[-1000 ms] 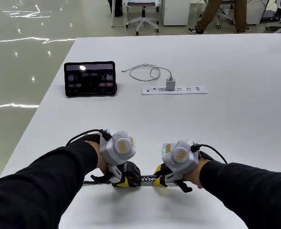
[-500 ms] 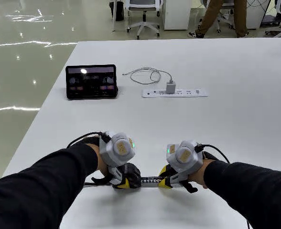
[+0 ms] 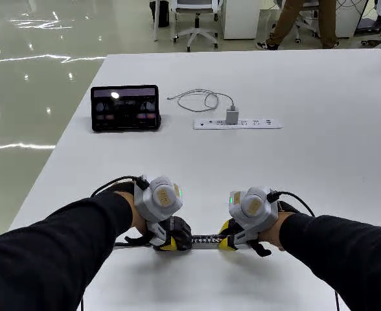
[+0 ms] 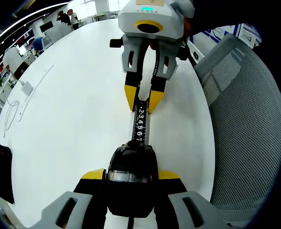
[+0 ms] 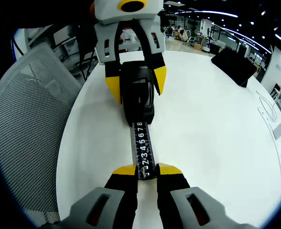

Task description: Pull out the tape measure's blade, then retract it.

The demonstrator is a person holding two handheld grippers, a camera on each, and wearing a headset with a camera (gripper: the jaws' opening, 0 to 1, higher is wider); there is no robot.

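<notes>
A black tape measure case (image 3: 178,234) (image 4: 132,176) (image 5: 137,98) rests near the table's front edge, with my left gripper (image 3: 172,241) (image 4: 131,174) shut on its sides. A short length of black blade (image 3: 206,241) (image 4: 140,125) (image 5: 141,149) with white numbers runs out of the case to the right. My right gripper (image 3: 225,240) (image 5: 145,171) is shut on the blade's tip, its yellow fingertips (image 4: 129,97) pinching the end. The two grippers face each other a short way apart.
The white table (image 3: 307,168) carries a dark tablet (image 3: 125,107) at the back left and a white power strip (image 3: 237,122) with a plugged charger and looped cable (image 3: 200,98). A grey mesh chair (image 4: 243,129) (image 5: 28,124) sits just off the table's near edge.
The right gripper has drawn the blade's tip a little further right, so more of the blade shows between the grippers. The head camera has shifted slightly.
</notes>
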